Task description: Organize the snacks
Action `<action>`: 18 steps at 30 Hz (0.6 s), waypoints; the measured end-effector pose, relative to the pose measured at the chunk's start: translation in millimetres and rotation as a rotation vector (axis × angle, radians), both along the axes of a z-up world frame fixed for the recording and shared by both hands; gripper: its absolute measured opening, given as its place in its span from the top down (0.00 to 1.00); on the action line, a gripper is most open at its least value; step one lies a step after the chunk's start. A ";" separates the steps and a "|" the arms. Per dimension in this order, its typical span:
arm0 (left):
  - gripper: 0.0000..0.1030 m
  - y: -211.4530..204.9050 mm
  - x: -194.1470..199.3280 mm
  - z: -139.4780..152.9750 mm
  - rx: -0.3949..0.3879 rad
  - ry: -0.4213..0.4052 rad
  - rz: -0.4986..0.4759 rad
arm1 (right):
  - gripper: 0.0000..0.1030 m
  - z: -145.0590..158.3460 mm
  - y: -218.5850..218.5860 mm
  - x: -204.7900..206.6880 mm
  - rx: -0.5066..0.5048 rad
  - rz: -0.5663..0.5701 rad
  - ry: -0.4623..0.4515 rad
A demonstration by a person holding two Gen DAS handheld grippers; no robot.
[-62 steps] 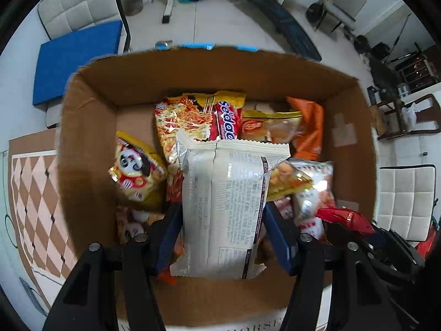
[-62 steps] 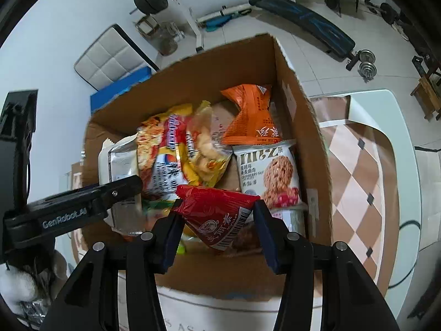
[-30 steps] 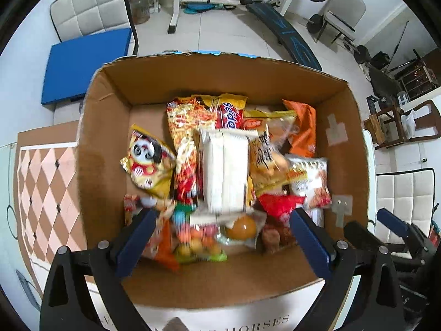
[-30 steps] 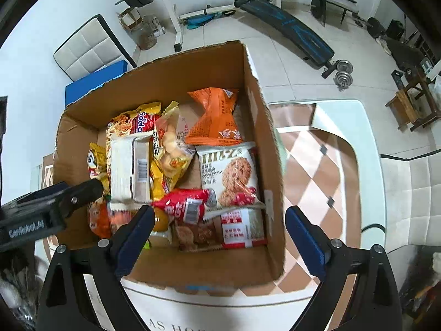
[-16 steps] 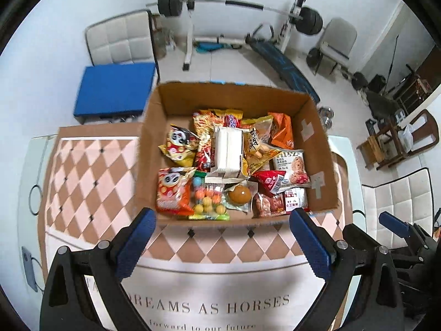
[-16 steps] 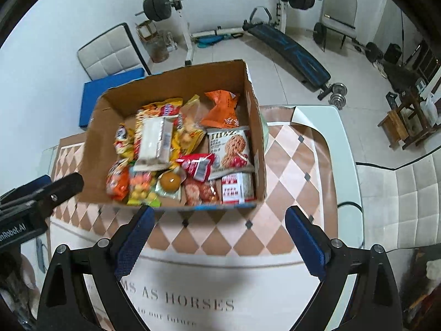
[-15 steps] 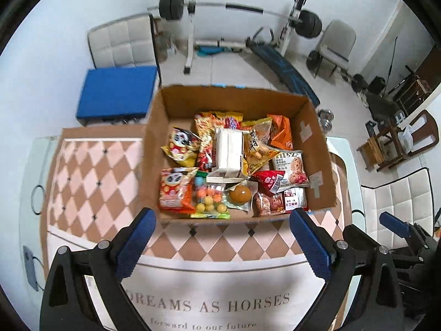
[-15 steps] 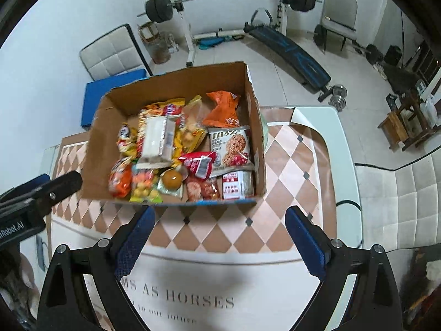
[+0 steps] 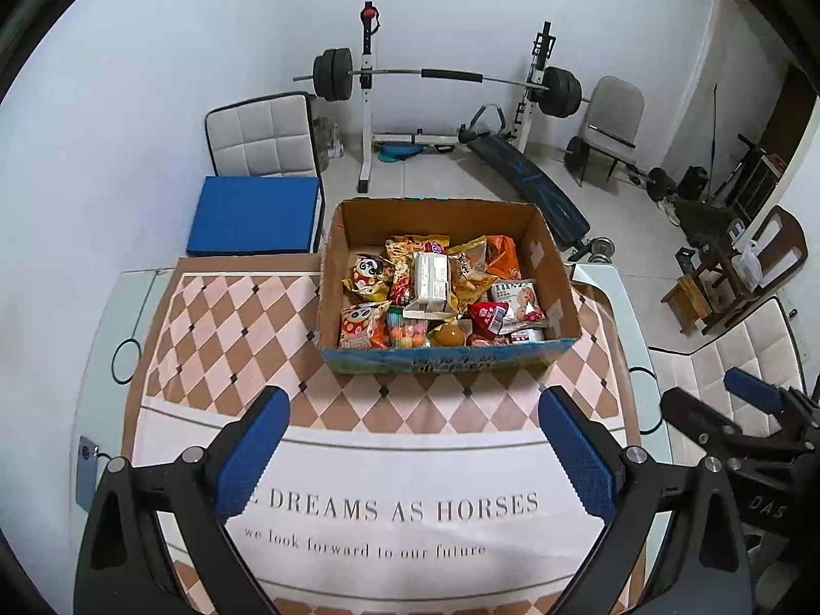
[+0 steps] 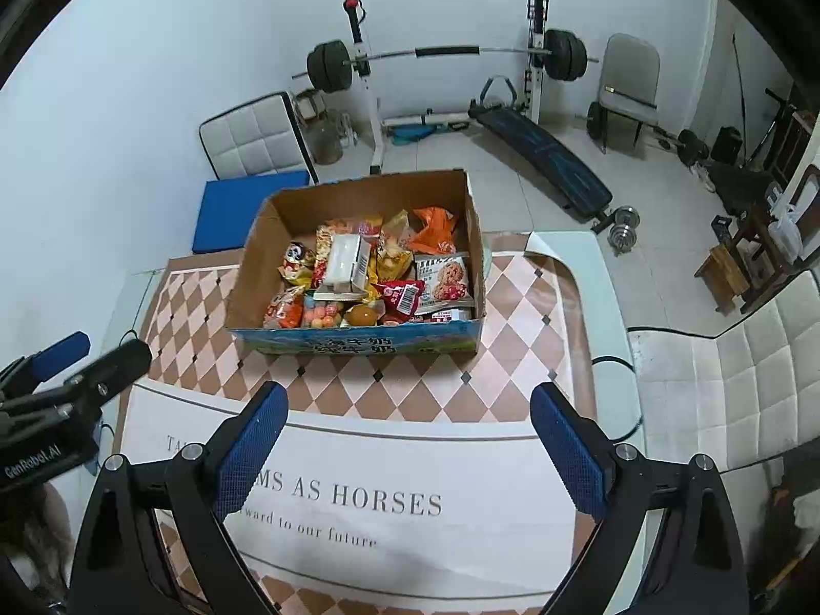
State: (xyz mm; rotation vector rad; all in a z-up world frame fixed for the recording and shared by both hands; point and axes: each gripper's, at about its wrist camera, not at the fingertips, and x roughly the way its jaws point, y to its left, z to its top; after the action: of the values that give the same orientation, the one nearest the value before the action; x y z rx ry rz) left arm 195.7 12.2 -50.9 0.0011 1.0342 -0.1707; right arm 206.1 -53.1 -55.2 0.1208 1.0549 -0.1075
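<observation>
We hold both grippers above the near part of the table (image 9: 123,307), well back from the cardboard box (image 9: 556,282), nothing between the fingers. Left gripper (image 9: 414,453) has its blue pads spread wide, empty. Right gripper (image 10: 409,448) also spread wide, empty; we see its tip at the right edge of the left view too. Box sits toward the far edge of the table on the checked tablecloth (image 9: 215,338), open top, packed with snacks. Inside: white noodle pack (image 9: 432,284) lies on top in the middle, panda bag (image 9: 368,277) at the left wall, orange bag (image 9: 502,256) toward the far right corner, cookie pack (image 9: 520,300) by the right wall, red packet (image 9: 487,315) just beside it, candy balls bag (image 9: 407,328) and a round orange jelly cup (image 9: 450,333) at the near wall. Printed text on the cloth lies between us and the box. Weight bench (image 9: 523,169) and barbell rack (image 9: 446,77) stand behind the table
</observation>
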 end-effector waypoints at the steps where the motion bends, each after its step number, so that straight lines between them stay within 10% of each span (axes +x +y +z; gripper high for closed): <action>1: 0.03 0.5 -6.4 5.2 0.002 -0.009 -0.001 | 0.05 6.8 1.9 -7.9 -0.003 0.000 -0.010; 18: 0.03 12.0 -66.5 64.8 0.007 -0.152 0.008 | 0.05 85.4 24.0 -83.0 -0.026 -0.012 -0.127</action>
State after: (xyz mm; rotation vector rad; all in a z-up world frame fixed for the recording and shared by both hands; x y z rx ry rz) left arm 129.2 24.2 13.9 0.0159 0.8834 -0.1571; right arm 123.1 -29.1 30.1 0.1092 0.9263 -0.1230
